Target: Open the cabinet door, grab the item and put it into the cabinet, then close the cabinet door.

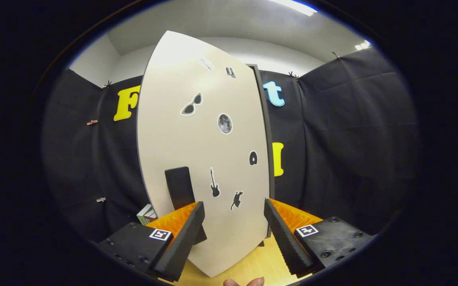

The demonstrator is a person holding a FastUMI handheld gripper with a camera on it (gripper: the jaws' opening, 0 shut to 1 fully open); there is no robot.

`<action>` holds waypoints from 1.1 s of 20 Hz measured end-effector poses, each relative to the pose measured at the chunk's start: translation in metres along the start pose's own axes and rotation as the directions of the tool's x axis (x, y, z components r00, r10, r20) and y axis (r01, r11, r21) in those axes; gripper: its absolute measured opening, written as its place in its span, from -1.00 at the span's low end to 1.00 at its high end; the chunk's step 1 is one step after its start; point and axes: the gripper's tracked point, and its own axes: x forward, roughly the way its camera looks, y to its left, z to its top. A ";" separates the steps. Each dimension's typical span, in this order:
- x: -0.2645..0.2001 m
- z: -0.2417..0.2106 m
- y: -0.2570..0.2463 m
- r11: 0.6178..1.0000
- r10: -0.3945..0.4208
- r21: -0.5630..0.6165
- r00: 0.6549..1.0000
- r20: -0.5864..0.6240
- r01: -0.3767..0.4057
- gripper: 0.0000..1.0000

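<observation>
Pale cabinet door (201, 159), apparently shut, is faced squarely; the gripper (233, 226) is held spread wide, grasping nothing, near its dark handle (179, 186).

Rides on the claw (233, 222), looking forward along its two fingers, which stand apart. Faces the pale cabinet door (201, 159) squarely and from very close, angled slightly upward, so ceiling and a strip light (292, 6) sit above the door's top. Fisheye bends the door's edges into curves. Takes in the dark handle (179, 186) just ahead of the left finger, wooden desk (249, 266) below, and black cloth walls to both sides.
</observation>
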 end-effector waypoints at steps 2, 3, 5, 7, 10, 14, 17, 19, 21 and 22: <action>-0.001 0.002 0.007 1.000 0.005 -0.014 1.000 0.006 -0.005 0.95; -0.001 0.001 0.006 0.999 0.001 -0.032 1.000 0.008 -0.001 0.97; -0.001 0.002 0.009 0.998 -0.002 -0.061 1.000 0.014 0.003 0.98; -0.003 -0.002 0.008 0.998 -0.010 -0.068 1.000 0.008 0.010 0.97; -0.001 -0.006 0.004 0.997 -0.027 -0.072 1.000 -0.005 0.026 0.97; 0.000 -0.008 0.003 0.998 -0.032 -0.061 0.999 -0.007 0.031 0.97; 0.001 -0.008 0.001 0.998 -0.036 -0.060 0.999 -0.009 0.036 0.97; 0.000 -0.010 0.002 0.998 -0.032 -0.058 0.999 -0.013 0.032 0.97; 0.000 -0.013 0.004 0.998 -0.029 -0.057 0.999 -0.017 0.028 0.97; -0.001 -0.014 0.004 0.998 -0.026 -0.059 0.999 -0.018 0.025 0.97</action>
